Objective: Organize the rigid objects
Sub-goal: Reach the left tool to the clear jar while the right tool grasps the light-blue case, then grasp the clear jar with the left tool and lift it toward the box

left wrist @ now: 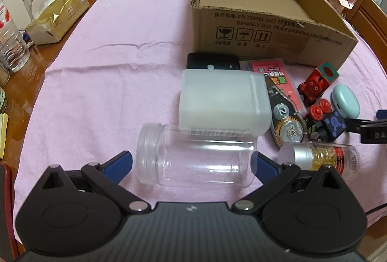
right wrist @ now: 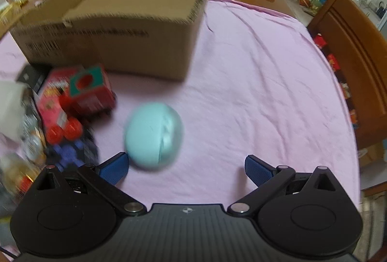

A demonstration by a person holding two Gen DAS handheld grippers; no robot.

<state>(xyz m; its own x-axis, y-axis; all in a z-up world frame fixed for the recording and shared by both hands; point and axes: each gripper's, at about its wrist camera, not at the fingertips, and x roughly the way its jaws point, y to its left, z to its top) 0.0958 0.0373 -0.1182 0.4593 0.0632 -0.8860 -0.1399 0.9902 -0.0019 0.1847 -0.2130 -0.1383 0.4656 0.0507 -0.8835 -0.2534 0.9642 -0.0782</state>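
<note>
Your left gripper (left wrist: 191,161), fingers spread, straddles the empty clear plastic jar (left wrist: 196,156) lying at 12 o'clock: light, stiff, likely slick and prone to rolling, so squeeze mid-body; right gripper (right wrist: 185,168) is spread too, teal case (right wrist: 153,136) at 11 o'clock.

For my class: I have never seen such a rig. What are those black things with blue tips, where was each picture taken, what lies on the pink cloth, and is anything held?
They are two hand-held grippers, each carrying a camera looking along its fingers. The left gripper is open around a clear plastic jar lying on its side. The right gripper is open, empty, near a pale blue oval case. Behind stands an open cardboard box, empty as far as shows.
</note>
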